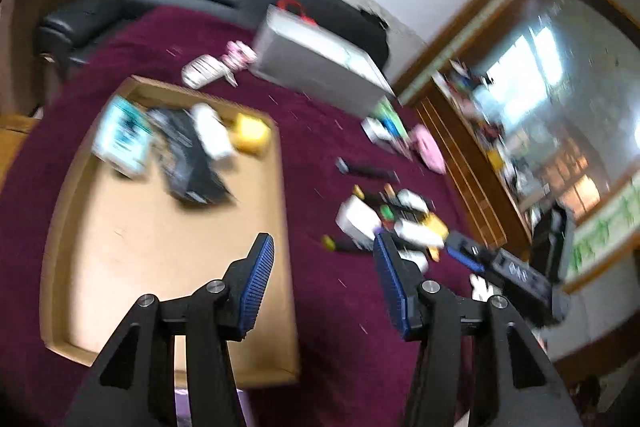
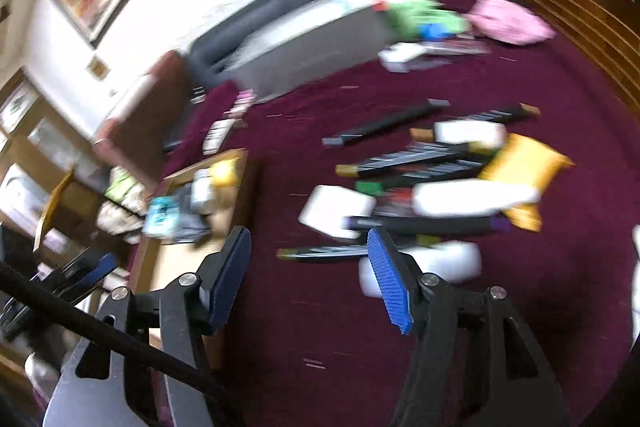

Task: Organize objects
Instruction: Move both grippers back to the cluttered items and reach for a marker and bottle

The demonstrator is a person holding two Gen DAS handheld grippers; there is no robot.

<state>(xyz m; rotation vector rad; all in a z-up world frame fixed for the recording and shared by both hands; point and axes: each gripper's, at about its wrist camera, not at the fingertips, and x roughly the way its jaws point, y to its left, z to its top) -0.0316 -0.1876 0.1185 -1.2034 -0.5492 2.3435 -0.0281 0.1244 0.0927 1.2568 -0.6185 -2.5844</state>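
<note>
Both sets of jaws spread wide, nothing held. My right gripper (image 2: 308, 259) hangs over the pile of loose items (image 2: 420, 195), the black purple-capped stick (image 2: 424, 225) just ahead, long axis crosswise. My left gripper (image 1: 324, 267) is farther off, cardboard tray (image 1: 168, 251) ahead-left.

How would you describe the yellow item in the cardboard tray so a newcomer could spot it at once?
Find the shallow cardboard tray on the maroon cloth. A few items lie bunched at its far end; the yellow block sits in the far right corner, beside a white piece. It is the tray's only yellow thing.
</note>
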